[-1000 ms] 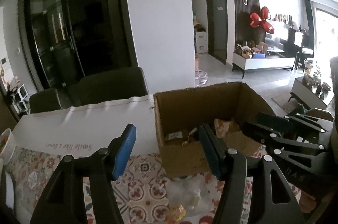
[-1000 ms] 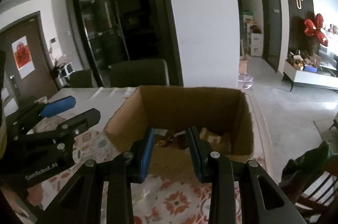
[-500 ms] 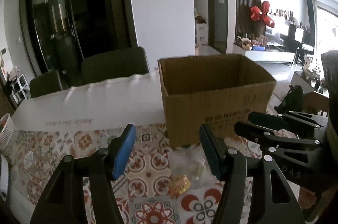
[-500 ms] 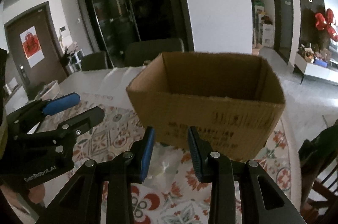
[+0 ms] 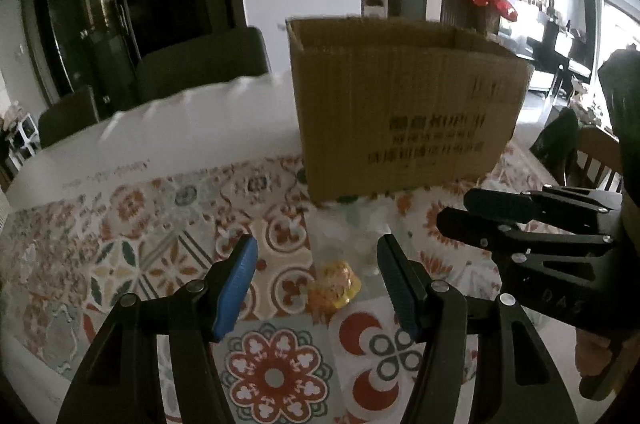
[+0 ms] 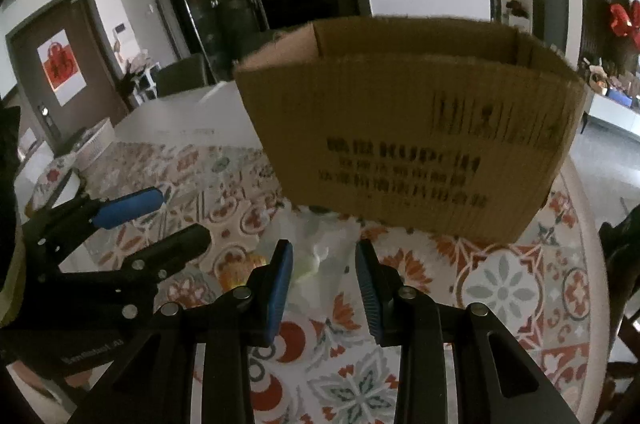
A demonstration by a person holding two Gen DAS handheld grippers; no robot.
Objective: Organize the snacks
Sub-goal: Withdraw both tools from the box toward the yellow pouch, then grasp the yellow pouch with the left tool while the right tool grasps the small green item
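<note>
Both grippers have come down since a second ago: then the cameras looked into the cardboard box (image 5: 404,104) at the snacks inside, now they face its printed side wall and the interior is hidden. The left gripper (image 5: 316,278) stands moderately wide with nothing between its blue pads, low over the patterned tabletop (image 5: 132,244). A yellow-orange wrapped snack (image 5: 334,282) lies on the tabletop between its fingers, untouched, at the near edge of a crumpled clear plastic bag (image 5: 352,228) that spreads out from the foot of the box. The right gripper (image 6: 323,278) is narrower, also empty, above the same bag (image 6: 316,256), the snack (image 6: 240,270) just left of it. Dark chairs (image 5: 200,64) stand behind the tabletop.
</note>
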